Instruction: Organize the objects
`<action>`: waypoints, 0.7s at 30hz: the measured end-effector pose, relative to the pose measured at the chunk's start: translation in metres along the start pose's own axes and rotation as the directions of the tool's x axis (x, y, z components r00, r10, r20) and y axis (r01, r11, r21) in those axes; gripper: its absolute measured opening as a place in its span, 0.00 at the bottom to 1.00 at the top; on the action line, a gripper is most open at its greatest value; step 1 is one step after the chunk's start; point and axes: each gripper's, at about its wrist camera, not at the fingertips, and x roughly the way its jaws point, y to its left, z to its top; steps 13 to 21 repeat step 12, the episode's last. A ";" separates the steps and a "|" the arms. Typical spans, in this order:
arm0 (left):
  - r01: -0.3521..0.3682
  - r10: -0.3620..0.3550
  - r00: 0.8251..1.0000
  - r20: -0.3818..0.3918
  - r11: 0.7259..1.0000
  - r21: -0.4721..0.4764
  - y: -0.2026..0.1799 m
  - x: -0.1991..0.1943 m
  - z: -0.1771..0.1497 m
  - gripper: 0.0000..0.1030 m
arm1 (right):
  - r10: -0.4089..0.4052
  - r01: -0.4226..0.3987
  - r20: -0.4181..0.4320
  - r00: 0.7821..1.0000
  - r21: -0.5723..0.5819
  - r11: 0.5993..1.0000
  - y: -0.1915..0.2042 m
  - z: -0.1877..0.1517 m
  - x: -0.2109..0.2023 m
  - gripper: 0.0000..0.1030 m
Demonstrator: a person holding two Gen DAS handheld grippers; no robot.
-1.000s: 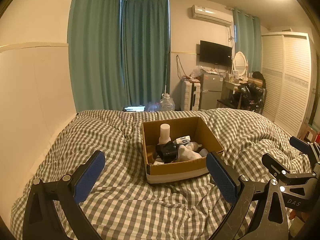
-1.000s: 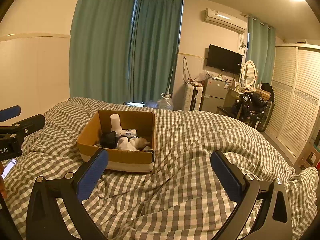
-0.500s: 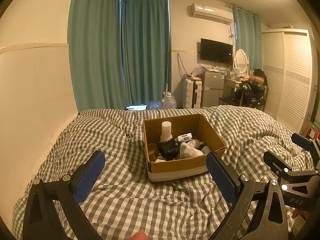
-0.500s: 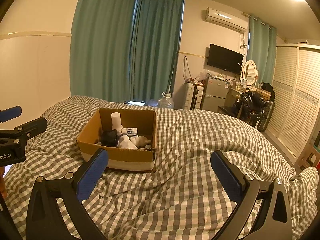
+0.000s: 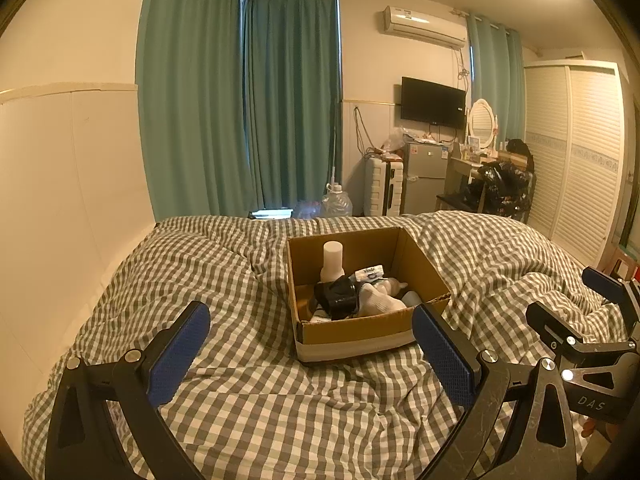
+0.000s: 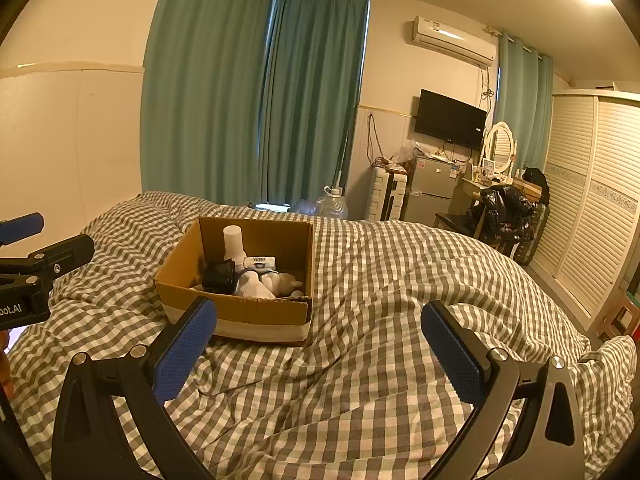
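Note:
An open cardboard box (image 5: 352,334) (image 6: 256,314) rests on the checked bedcover (image 5: 248,392) (image 6: 380,360). Inside it stand a white bottle (image 5: 333,256) (image 6: 233,242), a black object (image 5: 336,298) (image 6: 219,276), white socks (image 5: 378,302) (image 6: 252,286) and a tissue pack (image 5: 370,271) (image 6: 260,261). My left gripper (image 5: 310,354) hangs open just short of the box, nothing between its blue pads. Further right over bare bedcover, my right gripper (image 6: 318,354) is open and empty too. Each gripper also shows at the edge of the other's view.
A padded wall panel (image 5: 60,208) runs along the left of the bed. Beyond the bed's far end are green curtains (image 5: 288,112), a water jug (image 5: 336,204), a small fridge (image 5: 426,178), a desk with a mirror and a louvred wardrobe (image 5: 576,160) at right.
Both views have drifted slightly; the box sits a touch further from the left gripper than a second ago. Both grippers stay open and empty.

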 end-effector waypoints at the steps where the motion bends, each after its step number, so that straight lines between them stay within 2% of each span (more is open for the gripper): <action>1: 0.002 -0.002 1.000 -0.001 1.000 0.000 0.000 0.000 0.000 1.00 | 0.000 0.000 -0.001 1.000 0.000 1.000 0.000 0.000 0.000 1.00; 21: -0.007 0.007 1.000 -0.018 1.000 0.016 -0.002 0.002 0.000 1.00 | 0.000 0.000 -0.003 1.000 -0.006 1.000 0.002 0.000 0.001 1.00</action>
